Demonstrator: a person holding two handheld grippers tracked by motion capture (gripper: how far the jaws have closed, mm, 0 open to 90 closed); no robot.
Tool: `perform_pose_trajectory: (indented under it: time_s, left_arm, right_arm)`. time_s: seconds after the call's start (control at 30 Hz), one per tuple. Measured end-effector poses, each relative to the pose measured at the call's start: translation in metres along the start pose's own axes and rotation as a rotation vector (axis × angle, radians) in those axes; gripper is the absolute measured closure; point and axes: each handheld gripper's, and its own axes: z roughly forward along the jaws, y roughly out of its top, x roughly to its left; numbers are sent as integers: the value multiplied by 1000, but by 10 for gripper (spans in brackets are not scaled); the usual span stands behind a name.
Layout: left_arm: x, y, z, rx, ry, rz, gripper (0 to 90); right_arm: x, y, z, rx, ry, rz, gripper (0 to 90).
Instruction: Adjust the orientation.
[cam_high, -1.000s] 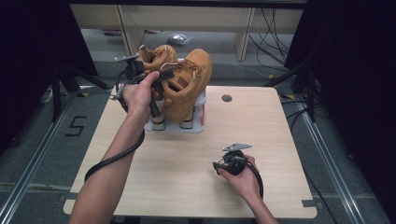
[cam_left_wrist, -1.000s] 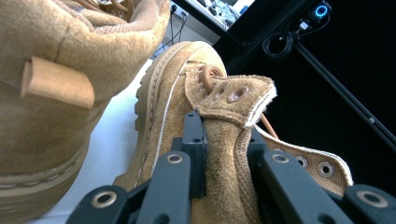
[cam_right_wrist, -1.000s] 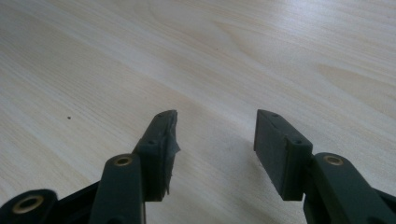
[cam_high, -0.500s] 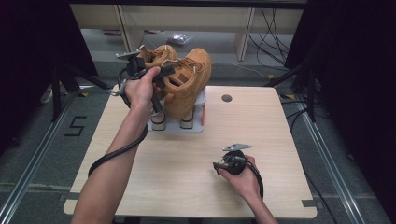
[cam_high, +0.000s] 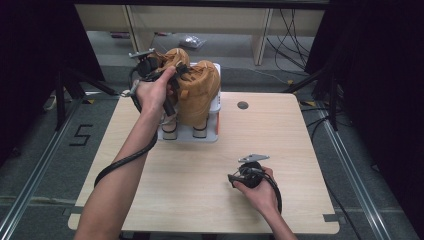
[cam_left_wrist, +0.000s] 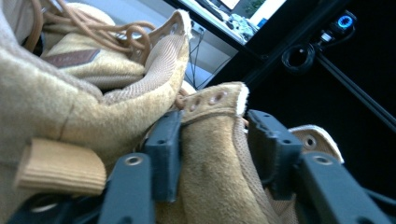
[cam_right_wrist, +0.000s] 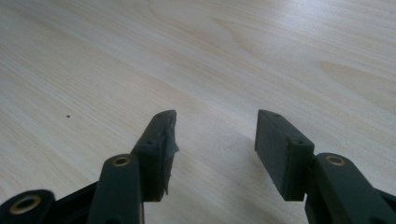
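Pale wood is stretching out under everything, a table with dark floor and cables lying beyond its far edge. Nearest to me, my right claw is resting low on the bare boards, its jaws standing apart with nothing between them; I am judging that I am keeping it parked there out of the way while the other hand is working.

Farther off, at the table's back left, my left claw is reaching up against the collar of the near boot. Its jaws have just been opening, and the padded collar is sitting between them: the left pad is lying against the suede, the right pad is standing clear, so I am reading this as letting go rather than gripping.

Both tan boots are perching toes up on a pale rack, probably so that they are staying upright and open. The far boot is leaning just beside the near one, laces hanging loose.
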Motion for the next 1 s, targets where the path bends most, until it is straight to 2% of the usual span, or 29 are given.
perform_pose_trajectory:
  time_s: [0.07,0.13,0.17,0.33,0.37,0.4,0.47,0.57,0.77,0.83,0.97,1.0]
  left_arm:
    - [-3,-1,0,2,-6,31,443]
    - [-8,-1,-2,0,-5,65,381]
    - [-10,-1,-4,-3,-7,79,366]
    - [-17,0,-14,-25,5,168,317]
    - [-19,0,-16,-24,-1,174,312]
    - [-21,1,-19,-22,-5,176,302]
    - [-24,2,-25,-16,-6,190,284]
    - [-27,1,-36,2,-22,197,264]
    - [-30,-1,-57,-12,-66,222,258]
    - [-30,-3,-66,-9,-87,222,250]
    - [-24,-11,-82,-12,-103,246,252]
    - [-21,-13,-86,-16,-105,252,253]
  right_arm:
    - [1,0,0,-2,3,10,483]
    - [1,1,0,-14,2,-3,483]
    - [3,1,-1,-6,-3,13,483]
    - [2,3,-1,-16,4,-5,482]
    - [4,3,-2,-7,6,17,482]
    - [3,4,-2,-13,3,-6,482]
    - [5,4,-1,-18,3,17,482]
    - [4,5,-1,-21,7,-11,482]
    - [6,7,-2,-22,8,-6,484]
    - [8,8,-4,-19,9,19,486]
    - [7,11,-4,-37,9,-9,495]
    - [9,12,-5,-30,8,1,499]
